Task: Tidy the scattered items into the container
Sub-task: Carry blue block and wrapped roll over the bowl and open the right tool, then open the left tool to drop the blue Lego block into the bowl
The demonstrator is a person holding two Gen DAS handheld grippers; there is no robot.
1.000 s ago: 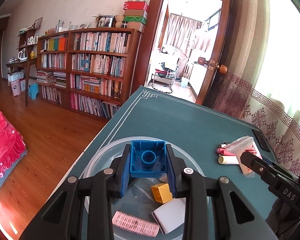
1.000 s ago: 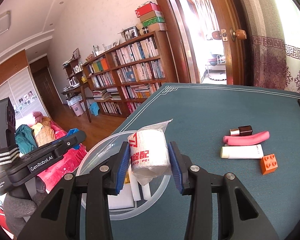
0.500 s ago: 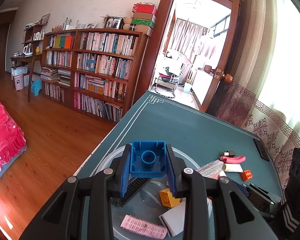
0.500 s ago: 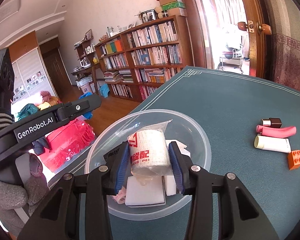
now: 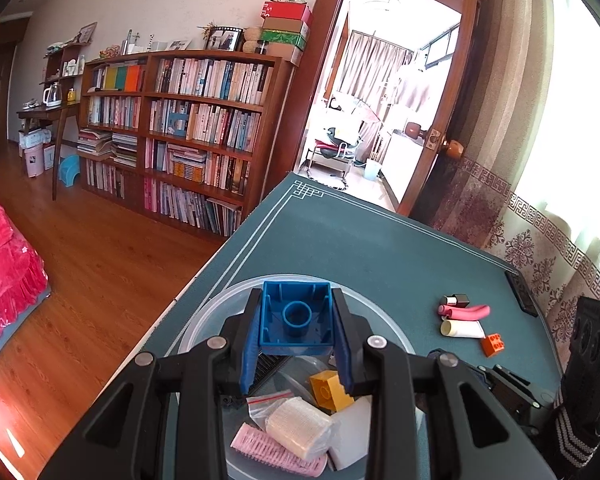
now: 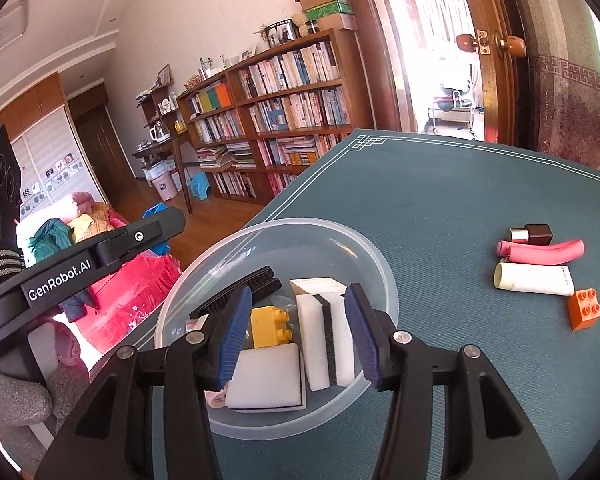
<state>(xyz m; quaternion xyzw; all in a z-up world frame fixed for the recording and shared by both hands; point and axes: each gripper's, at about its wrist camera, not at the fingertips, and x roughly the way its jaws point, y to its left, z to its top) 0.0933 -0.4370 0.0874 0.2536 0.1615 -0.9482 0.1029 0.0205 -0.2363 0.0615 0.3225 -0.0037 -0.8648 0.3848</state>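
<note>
My left gripper (image 5: 296, 344) is shut on a blue toy brick (image 5: 296, 318), held over the clear plastic bowl (image 5: 220, 312). In that bowl lie a bagged white gauze roll (image 5: 298, 428), a pink hair roller (image 5: 276, 450), a yellow brick (image 5: 330, 390) and white sponges. My right gripper (image 6: 298, 334) hangs open over the bowl (image 6: 364, 248), nothing between its fingers. On the green cloth to the right rest a pink tube (image 6: 540, 249), a white tube (image 6: 534, 278), an orange brick (image 6: 585, 308) and a dark lipstick (image 6: 532, 234).
The green table (image 5: 340, 240) ends at its left edge just beside the bowl, with wooden floor below. A black phone (image 5: 521, 293) lies at the table's far right by the curtain. A bookshelf and an open doorway stand behind.
My right gripper opened and let the bagged gauze roll drop into the bowl. The left gripper stayed shut on the blue brick above the bowl.
</note>
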